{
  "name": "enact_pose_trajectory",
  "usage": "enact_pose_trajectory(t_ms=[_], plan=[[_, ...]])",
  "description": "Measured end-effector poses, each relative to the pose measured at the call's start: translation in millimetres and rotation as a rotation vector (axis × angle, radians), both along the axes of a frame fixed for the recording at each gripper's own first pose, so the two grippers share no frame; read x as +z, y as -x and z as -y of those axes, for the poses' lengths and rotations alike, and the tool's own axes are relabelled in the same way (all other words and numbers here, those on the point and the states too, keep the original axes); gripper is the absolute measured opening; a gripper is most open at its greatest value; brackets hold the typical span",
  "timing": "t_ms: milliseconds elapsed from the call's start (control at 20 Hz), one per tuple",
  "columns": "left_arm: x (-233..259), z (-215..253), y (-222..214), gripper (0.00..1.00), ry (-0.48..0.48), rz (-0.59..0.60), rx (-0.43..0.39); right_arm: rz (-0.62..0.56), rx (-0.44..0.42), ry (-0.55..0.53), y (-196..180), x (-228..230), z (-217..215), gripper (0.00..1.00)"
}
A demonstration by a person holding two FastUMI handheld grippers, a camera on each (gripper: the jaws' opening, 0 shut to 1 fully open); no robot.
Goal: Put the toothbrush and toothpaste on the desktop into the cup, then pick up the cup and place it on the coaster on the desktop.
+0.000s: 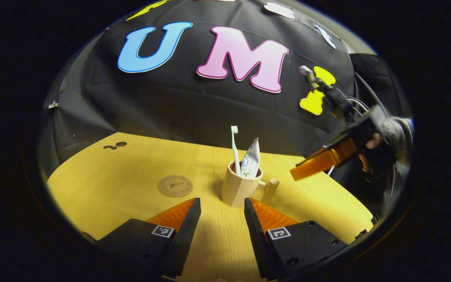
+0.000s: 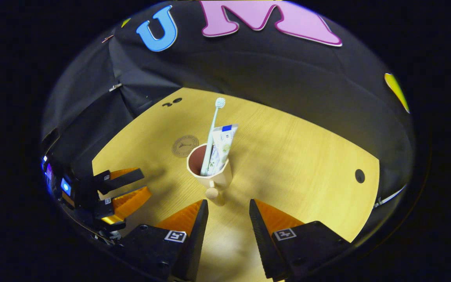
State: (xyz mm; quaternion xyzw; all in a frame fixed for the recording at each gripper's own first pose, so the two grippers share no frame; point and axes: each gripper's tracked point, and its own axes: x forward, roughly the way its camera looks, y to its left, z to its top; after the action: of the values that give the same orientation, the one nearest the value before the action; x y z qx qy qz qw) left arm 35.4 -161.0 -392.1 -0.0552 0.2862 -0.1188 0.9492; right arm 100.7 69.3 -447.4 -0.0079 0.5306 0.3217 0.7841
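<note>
Right gripper view puts the cup (image 2: 210, 172), toothbrush (image 2: 211, 133) and toothpaste (image 2: 221, 147) inside, just ahead of the open, empty right hand-held gripper (image 2: 227, 207); close squarely on its handle (image 2: 212, 193), lifting upright toward the coaster (image 2: 185, 145) beyond.

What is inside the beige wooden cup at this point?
The beige wooden cup holds a white toothbrush, head up, and a white toothpaste tube, both sticking out above the rim. Their lower ends and the cup's bottom are hidden by its wall.
</note>
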Motion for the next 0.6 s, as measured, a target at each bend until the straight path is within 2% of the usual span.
enact_pose_trajectory(t_ms=[100, 300, 600], plan=[[7, -8, 24, 0.73, -0.001, -0.040, -0.003, -0.037, 0.058, 0.028, 5, -17, -14, 0.65], [26, -29, 55, 0.73, -0.011, -0.076, 0.046, -0.085, 0.136, 0.093, 11, -53, -33, 0.65], [38, -60, 84, 0.73, -0.012, -0.122, 0.155, -0.117, 0.177, 0.143, 6, -89, -50, 0.65]])
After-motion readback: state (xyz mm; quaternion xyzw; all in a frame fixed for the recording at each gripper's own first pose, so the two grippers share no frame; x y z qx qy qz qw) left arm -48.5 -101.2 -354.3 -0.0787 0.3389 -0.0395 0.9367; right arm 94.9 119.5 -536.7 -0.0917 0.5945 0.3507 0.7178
